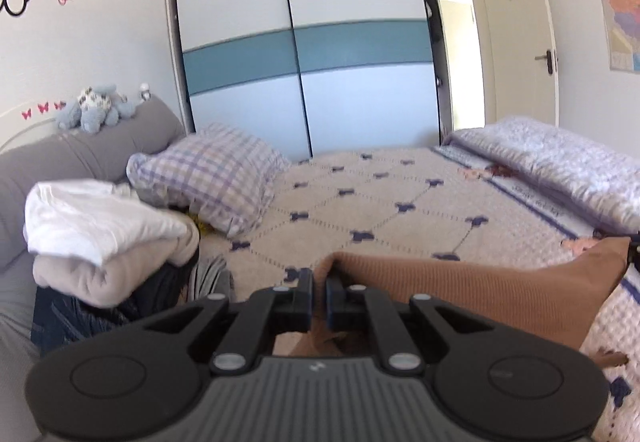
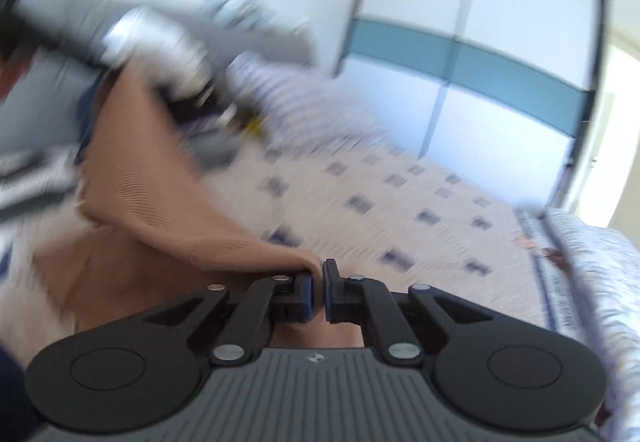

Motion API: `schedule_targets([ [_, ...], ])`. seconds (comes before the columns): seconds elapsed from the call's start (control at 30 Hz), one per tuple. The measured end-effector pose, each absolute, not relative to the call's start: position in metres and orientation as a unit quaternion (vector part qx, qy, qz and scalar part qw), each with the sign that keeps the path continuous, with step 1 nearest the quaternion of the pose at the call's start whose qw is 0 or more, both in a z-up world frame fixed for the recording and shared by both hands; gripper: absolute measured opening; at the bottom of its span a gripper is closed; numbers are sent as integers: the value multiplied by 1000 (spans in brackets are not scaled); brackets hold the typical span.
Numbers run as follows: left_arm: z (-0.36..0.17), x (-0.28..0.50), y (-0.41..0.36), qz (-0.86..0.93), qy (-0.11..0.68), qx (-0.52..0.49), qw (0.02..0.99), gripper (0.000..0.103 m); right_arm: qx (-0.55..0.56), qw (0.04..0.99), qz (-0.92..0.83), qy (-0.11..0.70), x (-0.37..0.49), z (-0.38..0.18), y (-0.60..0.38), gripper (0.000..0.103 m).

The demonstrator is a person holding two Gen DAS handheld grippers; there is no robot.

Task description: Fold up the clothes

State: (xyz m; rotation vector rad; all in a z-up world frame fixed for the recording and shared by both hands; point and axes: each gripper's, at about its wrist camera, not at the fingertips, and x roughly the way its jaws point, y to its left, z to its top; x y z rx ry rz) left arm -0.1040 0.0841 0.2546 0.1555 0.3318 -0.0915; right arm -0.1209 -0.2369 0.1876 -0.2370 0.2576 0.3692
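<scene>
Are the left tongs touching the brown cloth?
Touching. The left wrist view shows the left tongs shut on the brown cloth, its edge pinched between them.

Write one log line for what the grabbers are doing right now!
left gripper: shut on brown garment | right gripper: shut on brown garment | garment: lifted over bed

The brown garment (image 1: 472, 282) is a finely ribbed, matt knit cloth. The bedspread (image 1: 380, 197) is quilted, stitched fabric. The left gripper (image 1: 319, 298) is matt black plastic with bright metal rivets and a ridged grey body. The wardrobe doors (image 1: 304, 41) look smooth and satiny.
</scene>
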Motion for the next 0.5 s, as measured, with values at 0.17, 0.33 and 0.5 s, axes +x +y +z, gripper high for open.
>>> schedule_targets([
  [0.17, 341, -140, 63, -82, 56, 82, 992, 6, -69, 984, 164, 25, -148, 287, -284, 4],
  [0.33, 415, -161, 38, -126, -29, 107, 986, 6, -24, 987, 148, -56, -183, 357, -326, 4],
  [0.5, 432, -107, 7, -149, -30, 144, 978, 7, 26, 987, 136, -75, -179, 388, -372, 4],
])
